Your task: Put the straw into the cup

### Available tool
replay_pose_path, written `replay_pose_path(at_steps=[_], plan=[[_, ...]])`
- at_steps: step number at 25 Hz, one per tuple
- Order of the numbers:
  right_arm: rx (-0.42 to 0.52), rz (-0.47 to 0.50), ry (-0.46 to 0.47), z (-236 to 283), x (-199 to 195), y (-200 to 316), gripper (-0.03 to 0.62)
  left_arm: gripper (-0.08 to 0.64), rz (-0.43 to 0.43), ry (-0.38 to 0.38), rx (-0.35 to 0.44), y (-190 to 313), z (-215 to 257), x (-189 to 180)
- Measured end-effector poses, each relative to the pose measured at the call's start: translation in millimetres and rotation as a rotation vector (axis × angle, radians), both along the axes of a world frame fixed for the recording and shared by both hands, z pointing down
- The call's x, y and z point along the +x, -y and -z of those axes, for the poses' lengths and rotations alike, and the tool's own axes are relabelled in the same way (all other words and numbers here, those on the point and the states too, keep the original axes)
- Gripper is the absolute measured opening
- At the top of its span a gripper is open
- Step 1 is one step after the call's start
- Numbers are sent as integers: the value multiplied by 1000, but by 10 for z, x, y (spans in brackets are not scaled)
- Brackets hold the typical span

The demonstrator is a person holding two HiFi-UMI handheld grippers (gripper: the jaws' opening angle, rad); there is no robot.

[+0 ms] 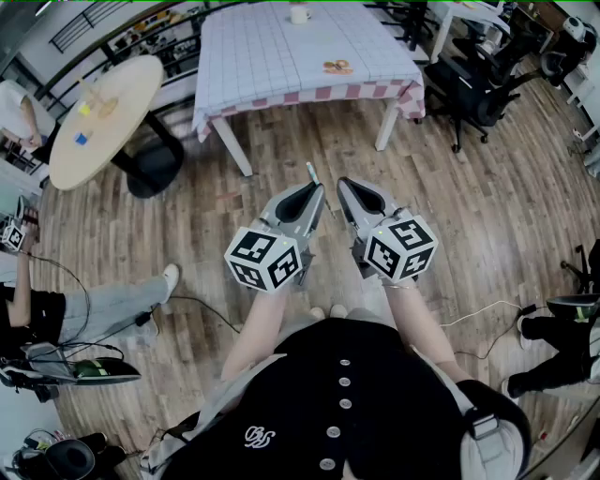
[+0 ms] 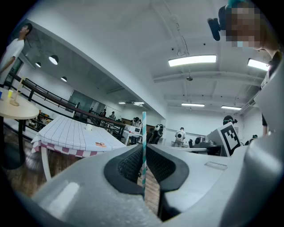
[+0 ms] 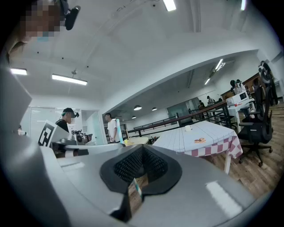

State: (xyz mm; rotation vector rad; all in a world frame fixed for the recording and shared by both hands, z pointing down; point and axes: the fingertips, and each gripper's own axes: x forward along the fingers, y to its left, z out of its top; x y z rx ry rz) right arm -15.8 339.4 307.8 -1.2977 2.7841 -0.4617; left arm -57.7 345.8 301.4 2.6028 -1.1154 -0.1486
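Two grippers face the desk (image 1: 262, 56), well short of it; the straw (image 2: 143, 133) is in the left one.
The left gripper (image 1: 315, 191) is clamped on the striped straw, which stands upright between its pads. In the head view only the straw's tip shows beyond the jaws, on the desk side. The right gripper (image 1: 344, 187), just beside the left and as far from the desk, has its jaws together at the tips. A small pale scrap shows in the slit lower down, too small to identify. The cup (image 1: 299, 14) stands on the far part of the desk, at the top edge of the head view, its inside hidden. A small orange thing (image 1: 337, 67) lies nearer on the desk, too blurred to name.
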Motion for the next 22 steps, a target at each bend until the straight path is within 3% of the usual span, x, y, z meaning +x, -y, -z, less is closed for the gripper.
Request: replay_pose_path(at_steps=[18,22], plan=[[2,-9,-16,-37,110,114,0,26,17,2,-7,115,6,65],[19,0,-54,-32,206,130,0,26,23,-1,1,198,-18,124]])
